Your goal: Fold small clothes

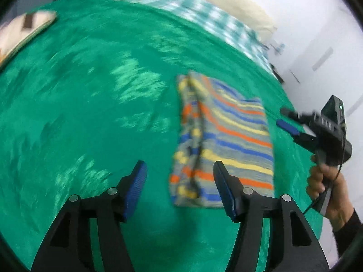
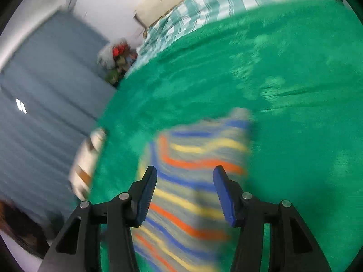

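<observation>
On the green blanket [image 1: 90, 90] near the bed's right edge lies your folded striped garment [image 1: 222, 140]; your left claw [image 1: 180, 188] and right claw [image 2: 185, 192] both gape half-open, holding nothing.

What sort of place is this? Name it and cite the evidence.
Probably a bedroom: a green plush blanket covers a bed, a checked sheet and cream pillow lie at its far end, and a folded striped garment rests on top.
</observation>
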Demonstrator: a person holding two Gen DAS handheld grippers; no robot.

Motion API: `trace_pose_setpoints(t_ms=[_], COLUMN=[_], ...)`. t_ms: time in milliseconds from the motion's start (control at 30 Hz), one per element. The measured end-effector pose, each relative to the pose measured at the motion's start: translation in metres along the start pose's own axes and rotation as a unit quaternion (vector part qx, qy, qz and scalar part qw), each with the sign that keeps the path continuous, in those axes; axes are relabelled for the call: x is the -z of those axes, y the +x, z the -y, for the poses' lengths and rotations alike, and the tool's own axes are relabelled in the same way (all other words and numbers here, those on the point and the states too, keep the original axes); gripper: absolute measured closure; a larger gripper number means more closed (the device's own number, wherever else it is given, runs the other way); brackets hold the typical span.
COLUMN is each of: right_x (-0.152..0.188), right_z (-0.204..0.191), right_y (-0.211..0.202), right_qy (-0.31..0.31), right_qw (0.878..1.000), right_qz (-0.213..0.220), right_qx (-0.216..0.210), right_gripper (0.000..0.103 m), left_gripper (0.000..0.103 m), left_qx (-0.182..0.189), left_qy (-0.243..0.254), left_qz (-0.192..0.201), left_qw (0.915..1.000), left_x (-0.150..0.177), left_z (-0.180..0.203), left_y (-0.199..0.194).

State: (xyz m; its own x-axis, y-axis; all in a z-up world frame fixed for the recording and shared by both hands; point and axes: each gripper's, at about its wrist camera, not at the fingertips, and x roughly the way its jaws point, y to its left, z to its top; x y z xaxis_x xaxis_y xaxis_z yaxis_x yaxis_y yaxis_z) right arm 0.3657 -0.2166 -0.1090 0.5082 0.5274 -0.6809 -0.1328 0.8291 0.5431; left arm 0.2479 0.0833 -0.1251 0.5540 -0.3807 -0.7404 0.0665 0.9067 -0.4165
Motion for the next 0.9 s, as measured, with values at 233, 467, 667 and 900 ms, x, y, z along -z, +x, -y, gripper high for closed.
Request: trace_pose_setpoints(t_ms=[233,467,667,900], right_x=[0.068,0.113,0.068,-0.005], right_z=[-0.018,-0.019,-0.022,0.006], right_y=[-0.034,0.042,-0.006,0.033], right_qy=[-0.102,-0.087,-0.082,-0.044], right_qw=[0.994,0.991,0.996,0.998], right_qz=[-0.04,-0.102,-0.047,-0.049], right_qx=[-0.001,0.025,0.002,0.017], right_gripper=[0.071,0.073,0.074,0.074], left_gripper=[0.047,0.095,0.077,0.046], left_qx=[-0.033,-0.059,-0.049,-0.092], left_qy=[0.1,0.063,0.101,0.129], left_qz=[-0.025,-0.074,-0.075,-0.051], left_qw=[0.9941,0.9935,0.9908,0.986], left_x=[-0.031,-0.045,-0.053,-0.082], left_z=[0.041,0.021,0.033,0.049], left_y=[0.043,0.085,0.071,0.09])
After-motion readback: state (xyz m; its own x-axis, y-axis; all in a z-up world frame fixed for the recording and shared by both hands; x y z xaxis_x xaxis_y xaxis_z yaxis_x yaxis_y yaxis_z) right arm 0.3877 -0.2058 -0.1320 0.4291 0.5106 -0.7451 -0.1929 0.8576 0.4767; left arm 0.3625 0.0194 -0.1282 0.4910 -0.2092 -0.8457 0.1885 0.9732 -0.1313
